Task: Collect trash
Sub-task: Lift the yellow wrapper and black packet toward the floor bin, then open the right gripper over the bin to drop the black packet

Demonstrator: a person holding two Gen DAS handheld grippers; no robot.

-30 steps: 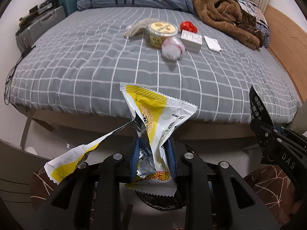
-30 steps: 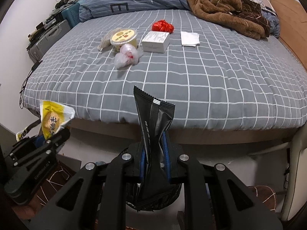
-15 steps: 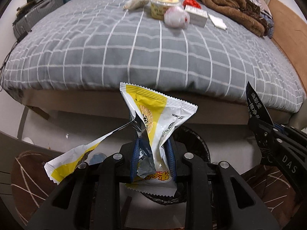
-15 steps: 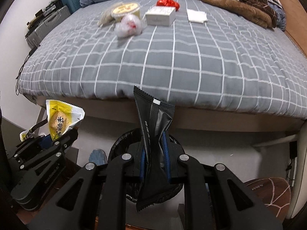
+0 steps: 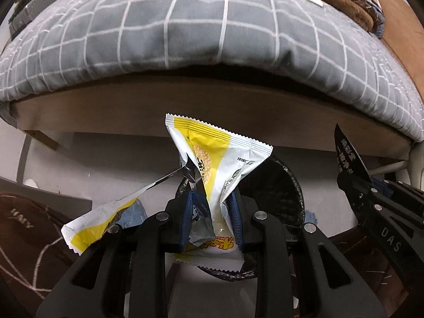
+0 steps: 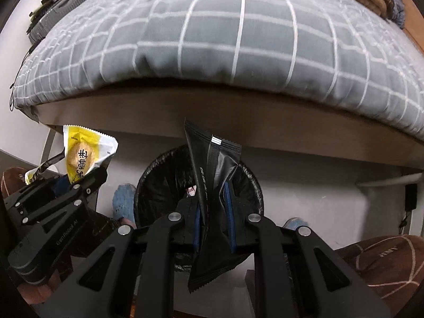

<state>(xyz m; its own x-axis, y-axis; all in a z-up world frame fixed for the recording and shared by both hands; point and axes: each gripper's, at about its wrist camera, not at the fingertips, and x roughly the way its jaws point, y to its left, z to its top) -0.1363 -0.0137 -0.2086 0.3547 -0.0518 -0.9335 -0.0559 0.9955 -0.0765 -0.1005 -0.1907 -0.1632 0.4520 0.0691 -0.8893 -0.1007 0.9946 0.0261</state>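
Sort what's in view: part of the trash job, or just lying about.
Job: yellow wrapper in left hand-held gripper; black wrapper in right hand-held gripper; bin.
Lying about: brown blanket, suitcase, slipper.

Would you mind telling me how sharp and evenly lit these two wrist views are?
Left wrist view: the yellow wrapper is crisp; the bed bulges from fisheye distortion, with deep shadow beneath its edge. Right wrist view: the black wrapper is sharp, while the bed's top is motion-blurred; the trash bin interior is dark.
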